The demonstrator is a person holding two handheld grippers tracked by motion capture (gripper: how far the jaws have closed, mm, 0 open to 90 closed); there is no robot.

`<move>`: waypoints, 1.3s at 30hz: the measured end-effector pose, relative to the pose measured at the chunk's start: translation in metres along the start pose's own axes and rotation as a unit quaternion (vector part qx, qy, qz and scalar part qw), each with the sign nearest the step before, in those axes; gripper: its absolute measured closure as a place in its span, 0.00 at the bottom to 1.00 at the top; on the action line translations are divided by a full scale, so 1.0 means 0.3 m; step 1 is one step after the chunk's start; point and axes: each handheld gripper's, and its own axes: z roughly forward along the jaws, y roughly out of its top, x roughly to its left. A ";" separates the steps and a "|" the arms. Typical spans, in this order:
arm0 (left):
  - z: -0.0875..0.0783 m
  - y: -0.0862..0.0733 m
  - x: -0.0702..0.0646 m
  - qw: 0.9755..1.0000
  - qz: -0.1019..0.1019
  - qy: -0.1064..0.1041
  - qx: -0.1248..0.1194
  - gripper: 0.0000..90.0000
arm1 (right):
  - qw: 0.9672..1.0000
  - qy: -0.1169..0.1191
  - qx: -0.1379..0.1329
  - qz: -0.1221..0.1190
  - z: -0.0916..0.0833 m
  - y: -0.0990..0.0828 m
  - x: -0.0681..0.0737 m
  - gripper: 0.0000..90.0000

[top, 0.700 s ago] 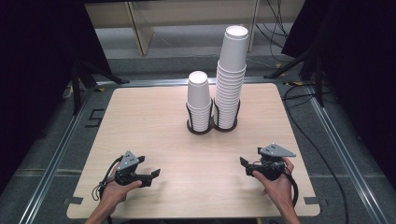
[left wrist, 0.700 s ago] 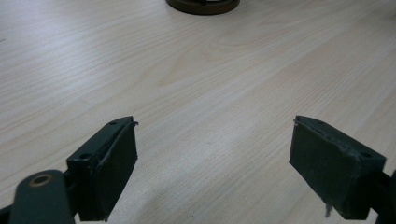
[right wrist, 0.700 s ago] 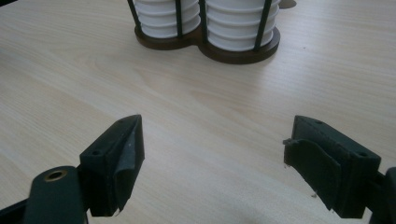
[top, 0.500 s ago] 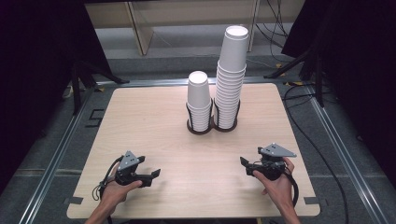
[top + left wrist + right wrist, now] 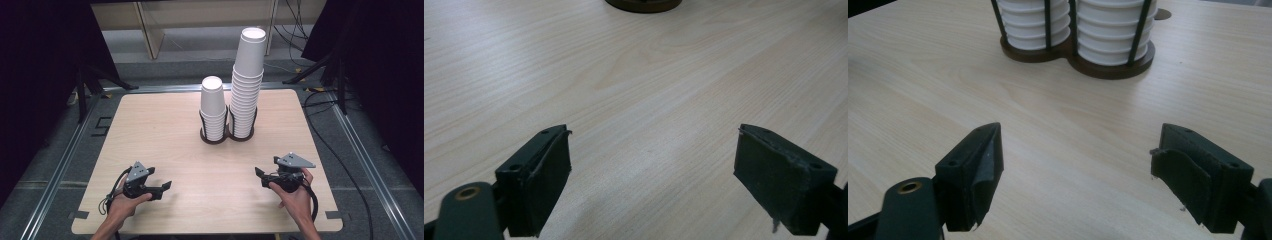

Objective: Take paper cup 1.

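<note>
Two stacks of white paper cups stand in a dark double wire holder (image 5: pixel 223 138) at the middle back of the wooden table (image 5: pixel 160 125): a short stack (image 5: pixel 213 105) on the left and a tall stack (image 5: pixel 247 80) on the right. My left gripper (image 5: pixel 165 186) rests low at the front left, held by a hand, jaws apart with only bare wood between them (image 5: pixel 654 135). At the front right my right gripper (image 5: pixel 259 173) is also open and empty (image 5: pixel 1080 132); it faces the holder (image 5: pixel 1108 67) and the cup bottoms (image 5: pixel 1034 22).
The table has rounded corners and sits inside a metal frame (image 5: pixel 65 165) on a grey floor. Black cables (image 5: pixel 330 145) trail on the right. Dark curtains and stand legs (image 5: pixel 82 95) flank both sides. A pale shelf unit (image 5: pixel 150 20) stands behind.
</note>
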 end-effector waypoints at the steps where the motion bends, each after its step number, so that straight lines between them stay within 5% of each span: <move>1: 0.001 -0.001 0.002 1.000 -0.001 -0.001 -0.001 0.16 | 1.000 -0.005 0.004 -0.011 0.000 0.003 0.002 0.22; 7: 0.002 -0.001 0.003 1.000 0.001 -0.002 -0.001 0.16 | 1.000 0.006 -0.007 -0.030 0.017 0.038 0.035 0.24; 13: 0.003 0.000 0.005 1.000 0.006 -0.001 0.002 0.16 | 0.999 0.027 -0.029 -0.020 0.025 0.096 0.072 0.25; 19: 0.008 -0.003 0.002 1.000 -0.009 -0.003 -0.007 0.16 | 0.997 0.041 -0.055 -0.039 0.079 0.191 0.115 0.25; 25: 0.006 -0.002 0.003 1.000 -0.002 -0.002 -0.001 0.16 | 0.995 0.057 -0.073 -0.042 0.124 0.276 0.150 0.25; 39: 0.008 -0.002 0.000 1.000 -0.008 0.002 0.003 0.16 | 0.994 0.044 -0.088 -0.056 0.209 0.447 0.187 0.25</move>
